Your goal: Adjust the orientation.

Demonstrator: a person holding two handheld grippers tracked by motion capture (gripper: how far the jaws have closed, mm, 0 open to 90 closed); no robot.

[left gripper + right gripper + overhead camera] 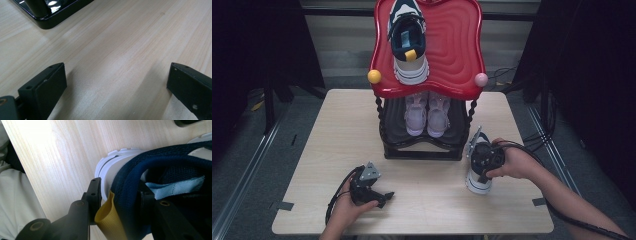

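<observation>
A navy and white sneaker [477, 181] stands on the table to the right of the rack, heel toward the person. My right gripper [486, 159] reaches down over its heel. In the right gripper view one jaw is outside the white heel and the other inside the shoe [160, 167], with the navy collar and a yellow pull tab [110, 220] between them. The right gripper [120, 195] looks slackly open around the collar. A matching sneaker [408, 42] sits on the red top shelf [457, 50]. My left gripper [382, 197] rests open on the table at the front left [115, 85], with nothing between its jaws.
A pale pink pair of shoes [427, 115] fills the lower shelf above the rack's black base [422, 151], whose corner shows in the left gripper view [47, 21]. A yellow ball [374, 76] and a pink ball [481, 79] cap the posts. Cables trail off the table's right side.
</observation>
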